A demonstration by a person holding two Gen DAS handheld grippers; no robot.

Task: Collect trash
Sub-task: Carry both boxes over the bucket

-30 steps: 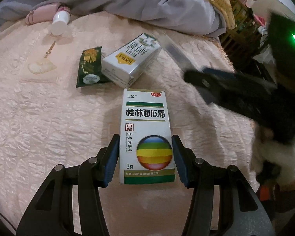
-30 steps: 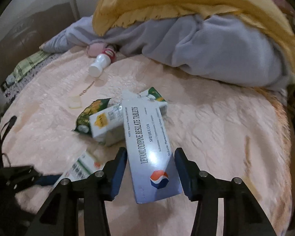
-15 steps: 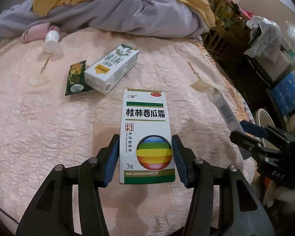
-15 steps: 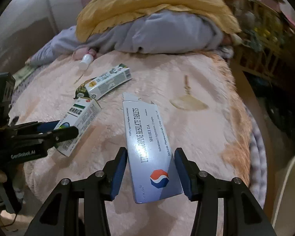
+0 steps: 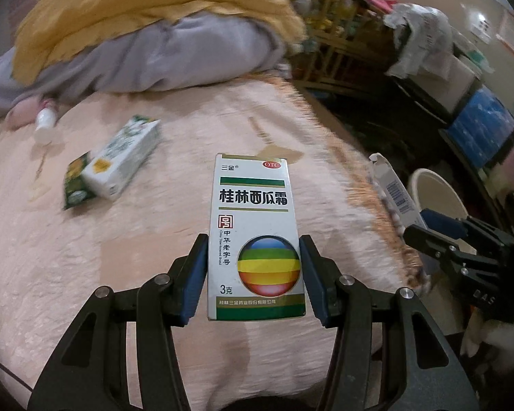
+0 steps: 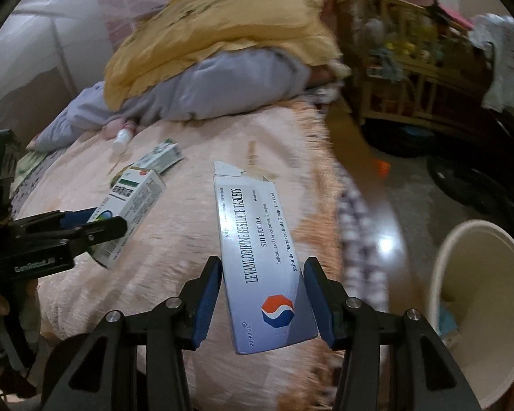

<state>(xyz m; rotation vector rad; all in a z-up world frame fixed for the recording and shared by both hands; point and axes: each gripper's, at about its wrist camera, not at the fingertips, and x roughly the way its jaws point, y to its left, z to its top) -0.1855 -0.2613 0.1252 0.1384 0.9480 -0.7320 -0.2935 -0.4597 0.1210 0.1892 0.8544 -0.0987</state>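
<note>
The left gripper is clamped on a white box with a striped ball printed on it. The blue pads press on its two long sides near the bottom end. The right gripper is clamped on a blue box the same way, and that box has a torn flap at its far end. Both boxes are held up above the pink bedspread, not lying on it.

To the right of the bed, down on the floor, stands a pale bin. There seems to be a bit of rubbish inside it, but that part is blurry. The blue box is nearer to the bin than the white one.

More trash is left on the bed, on the far left: a long white and green box, a small green packet touching it, and a little white bottle close to the grey blanket.

These boxes are thin card and look light, maybe empty. They will squash if squeezed hard, so a soft pinch on the long sides is best. The card is smooth and a box could slip or tip. The torn end is weak, so hold it away from there. The packet is floppy and crinkly. The bottle is hard and round, so it may roll.
</note>
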